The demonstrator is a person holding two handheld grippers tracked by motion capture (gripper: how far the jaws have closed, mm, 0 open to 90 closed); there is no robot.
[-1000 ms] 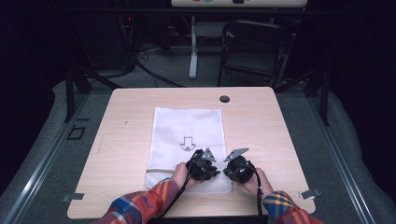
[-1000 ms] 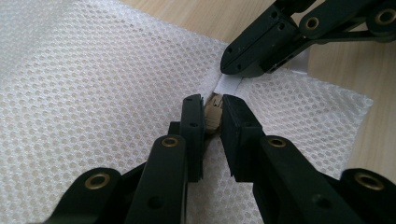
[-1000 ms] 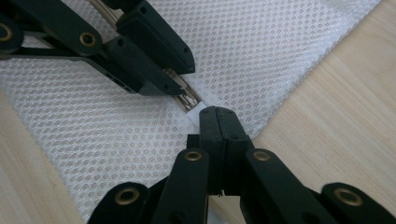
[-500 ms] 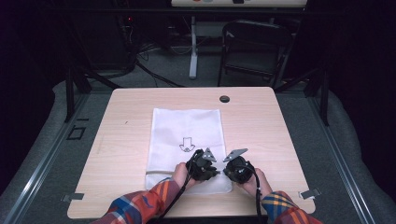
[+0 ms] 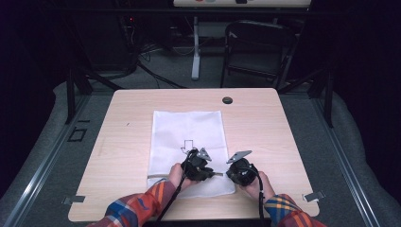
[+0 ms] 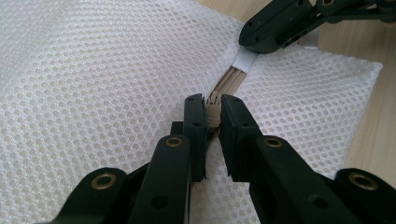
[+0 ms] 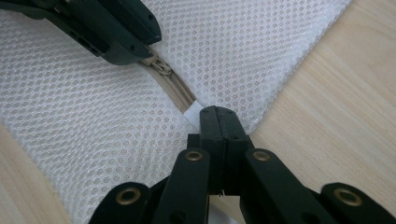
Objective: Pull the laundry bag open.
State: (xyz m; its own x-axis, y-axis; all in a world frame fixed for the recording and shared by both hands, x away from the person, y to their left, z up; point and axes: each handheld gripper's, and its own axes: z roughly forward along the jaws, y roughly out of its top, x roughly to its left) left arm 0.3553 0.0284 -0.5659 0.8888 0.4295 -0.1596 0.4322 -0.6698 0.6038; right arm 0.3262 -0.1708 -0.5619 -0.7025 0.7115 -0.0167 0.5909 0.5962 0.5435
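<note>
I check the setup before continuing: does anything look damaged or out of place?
Nothing stands out. The white mesh bag lies flat on the table; the left gripper pinches its zipper pull, the right gripper its white end tab.

Light wood table (image 5: 265, 127), round black grommet hole (image 5: 227, 100) near far edge, right of centre. Metal brackets at the near corners: left (image 5: 73, 200), right (image 5: 314, 196). Behind the table: black folding chair (image 5: 255, 52), white post on a foot (image 5: 195, 47), loose cables (image 5: 156, 71) on grey carpet (image 5: 42, 156).

Light wooden table (image 5: 265, 127), white mesh bag (image 5: 189, 132) flat on it
</note>
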